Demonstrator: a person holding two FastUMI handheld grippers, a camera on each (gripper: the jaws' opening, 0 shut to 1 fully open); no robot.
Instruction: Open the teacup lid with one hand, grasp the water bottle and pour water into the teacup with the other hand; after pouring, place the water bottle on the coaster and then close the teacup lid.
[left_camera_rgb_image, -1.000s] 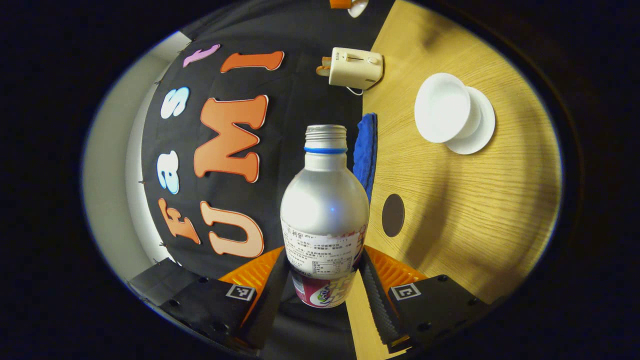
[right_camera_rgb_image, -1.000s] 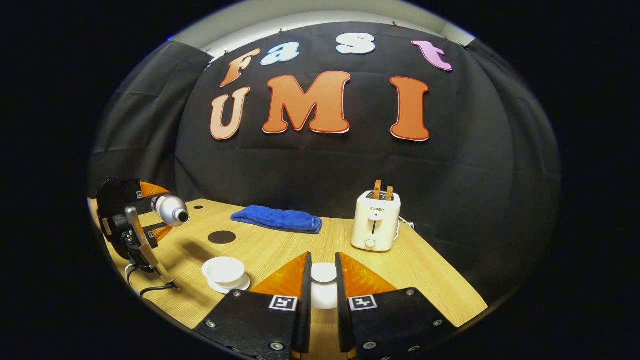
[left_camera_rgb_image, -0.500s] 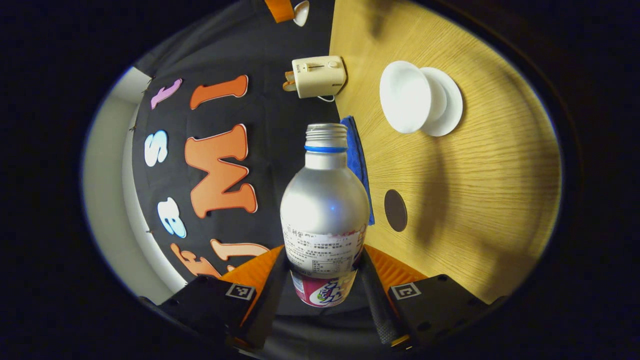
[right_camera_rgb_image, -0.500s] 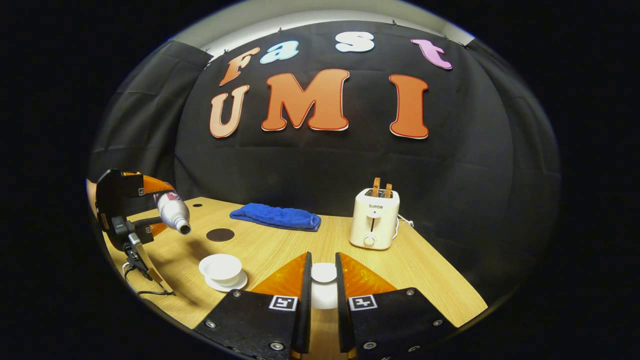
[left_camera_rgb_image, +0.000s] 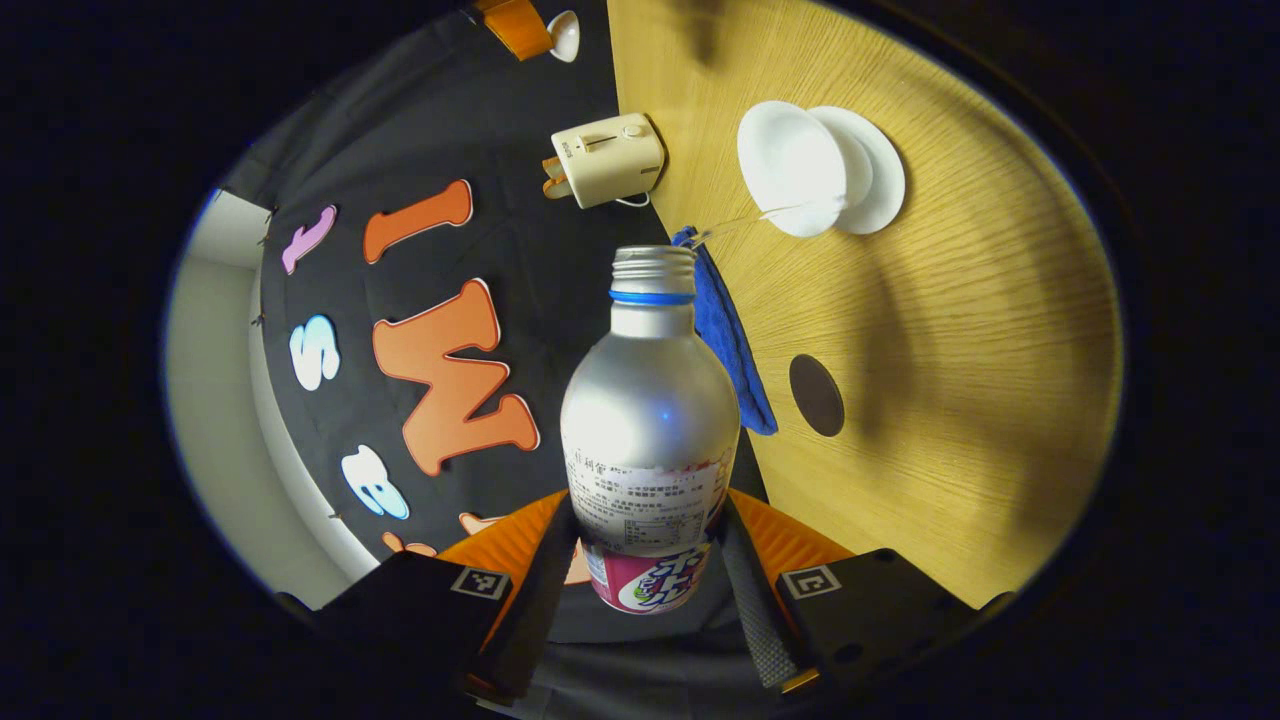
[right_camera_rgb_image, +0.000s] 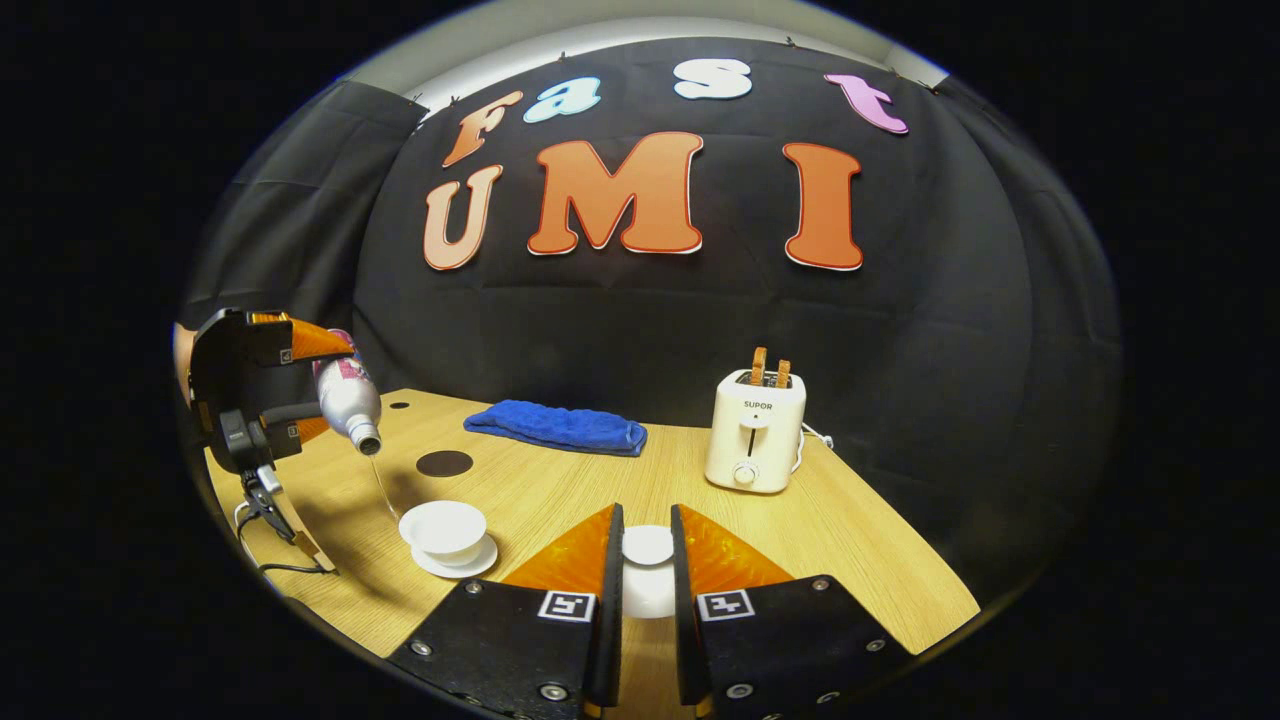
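Pouring under way — the left gripper (left_camera_rgb_image: 645, 590) clamps the silver water bottle (left_camera_rgb_image: 648, 420) by its lower body, neck tipped down, a thin stream falling to the open teacup (right_camera_rgb_image: 443, 527) on its saucer (right_camera_rgb_image: 455, 560). The right gripper (right_camera_rgb_image: 646, 600) pinches the white lid (right_camera_rgb_image: 648, 546) aloft, well right of the cup; brown coaster (right_camera_rgb_image: 444, 463) sits bare behind it.

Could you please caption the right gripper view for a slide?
Left gripper tips the bottle, water streaming toward the teacup; right gripper holds the lid.
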